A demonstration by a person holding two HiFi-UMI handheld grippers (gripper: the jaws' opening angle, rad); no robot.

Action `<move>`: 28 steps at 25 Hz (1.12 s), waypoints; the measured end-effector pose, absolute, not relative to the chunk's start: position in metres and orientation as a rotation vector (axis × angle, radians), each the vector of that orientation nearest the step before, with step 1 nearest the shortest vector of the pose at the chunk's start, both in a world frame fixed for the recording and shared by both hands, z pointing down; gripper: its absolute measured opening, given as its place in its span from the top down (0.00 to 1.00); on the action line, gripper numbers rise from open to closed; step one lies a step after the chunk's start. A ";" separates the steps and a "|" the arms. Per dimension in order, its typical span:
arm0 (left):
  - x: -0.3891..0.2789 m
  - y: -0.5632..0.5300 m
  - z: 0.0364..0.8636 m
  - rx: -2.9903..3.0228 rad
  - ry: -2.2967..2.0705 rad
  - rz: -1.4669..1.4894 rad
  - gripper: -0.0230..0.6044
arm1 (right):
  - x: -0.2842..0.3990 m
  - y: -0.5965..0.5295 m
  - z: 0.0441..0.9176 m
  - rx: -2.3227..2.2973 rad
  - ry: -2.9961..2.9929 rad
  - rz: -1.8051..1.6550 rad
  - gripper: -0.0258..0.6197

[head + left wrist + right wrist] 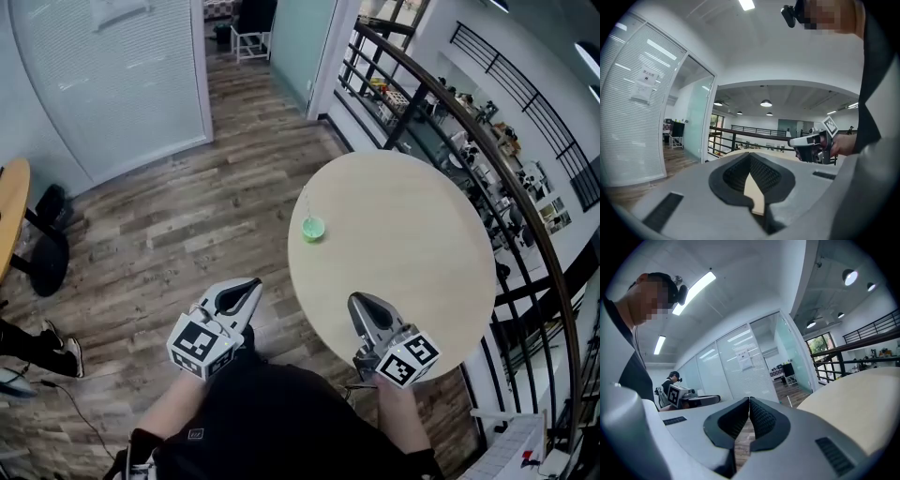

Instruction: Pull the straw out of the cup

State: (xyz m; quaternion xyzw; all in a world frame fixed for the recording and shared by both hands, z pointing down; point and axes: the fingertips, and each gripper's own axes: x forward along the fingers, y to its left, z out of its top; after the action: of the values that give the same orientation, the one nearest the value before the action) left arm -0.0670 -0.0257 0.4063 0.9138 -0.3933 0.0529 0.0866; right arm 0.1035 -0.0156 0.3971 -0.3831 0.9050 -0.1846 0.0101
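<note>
A small green cup (312,228) stands near the left edge of the round pale table (412,244), with a thin clear straw (305,202) rising from it. My left gripper (249,284) is held off the table's left side, over the wooden floor, its jaws shut and empty. My right gripper (357,299) hovers over the table's near edge, pointing towards the cup, with its jaws closed and nothing between them. In the right gripper view a thin pale straw (789,401) shows just above the right jaw; the cup itself is hidden there.
A black metal railing (487,141) curves round the table's far and right side. A glass wall with blinds (112,75) stands at the back left. Another person's legs (37,342) and a dark table base (47,253) are at the left.
</note>
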 end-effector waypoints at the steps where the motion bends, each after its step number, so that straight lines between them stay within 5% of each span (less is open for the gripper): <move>1: -0.070 -0.038 0.404 2.739 -1.153 0.159 0.95 | 0.099 -0.027 0.396 -1.206 2.817 -0.573 0.93; 14: -0.104 -0.144 0.397 2.803 -0.976 0.208 0.95 | 0.051 -0.136 0.385 -1.291 2.768 -0.562 0.92; 28: -0.036 -0.202 0.416 2.752 -0.958 0.232 0.95 | 0.094 -0.196 0.413 -1.177 2.785 -0.598 0.92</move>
State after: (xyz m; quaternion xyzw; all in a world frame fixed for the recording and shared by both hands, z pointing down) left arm -0.0365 -0.2019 0.4164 0.9358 -0.3257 0.0790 0.1090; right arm 0.0939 -0.1964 0.4133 -0.3817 0.9032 -0.1940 0.0295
